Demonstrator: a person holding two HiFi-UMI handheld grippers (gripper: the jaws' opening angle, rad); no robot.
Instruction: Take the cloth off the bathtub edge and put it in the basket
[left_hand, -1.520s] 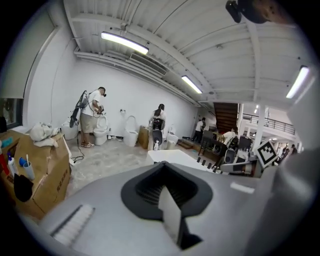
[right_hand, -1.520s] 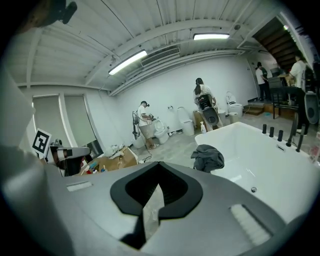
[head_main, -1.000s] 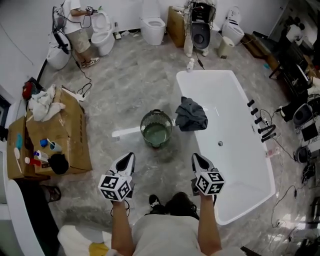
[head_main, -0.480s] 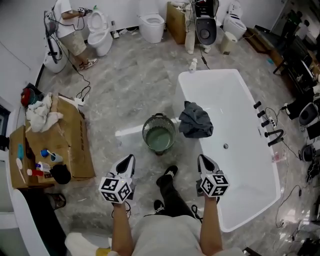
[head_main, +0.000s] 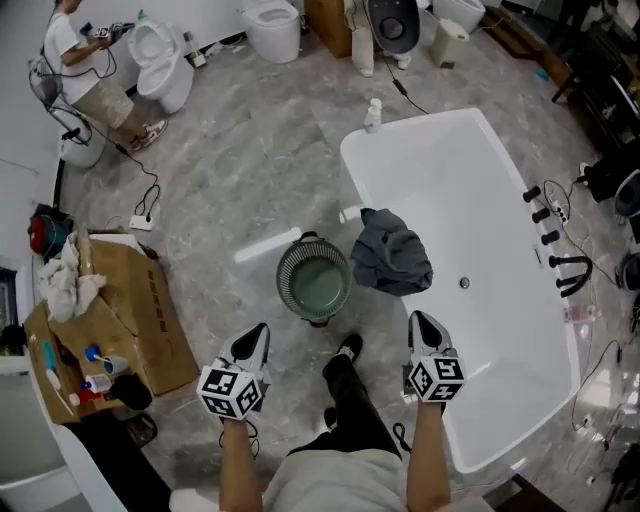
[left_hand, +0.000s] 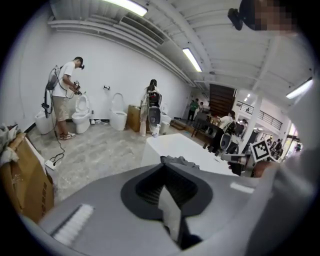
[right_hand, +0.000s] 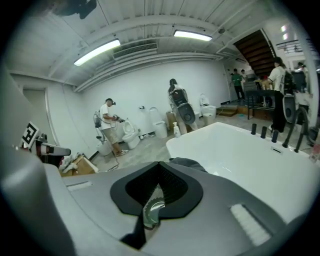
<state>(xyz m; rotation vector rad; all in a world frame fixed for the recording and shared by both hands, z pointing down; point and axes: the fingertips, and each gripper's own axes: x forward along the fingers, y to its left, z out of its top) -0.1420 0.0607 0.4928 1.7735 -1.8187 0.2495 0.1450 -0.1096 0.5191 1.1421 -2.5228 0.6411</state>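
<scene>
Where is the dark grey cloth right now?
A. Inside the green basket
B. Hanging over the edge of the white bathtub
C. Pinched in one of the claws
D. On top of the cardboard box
B: in the head view the dark grey cloth lies draped over the rim of the white bathtub, just beside the green basket and away from both claws.

Grey left tool (head_main: 257, 333) and right tool (head_main: 419, 322), black-white marker cubes (head_main: 231, 391); black trousers (head_main: 352, 408).
</scene>
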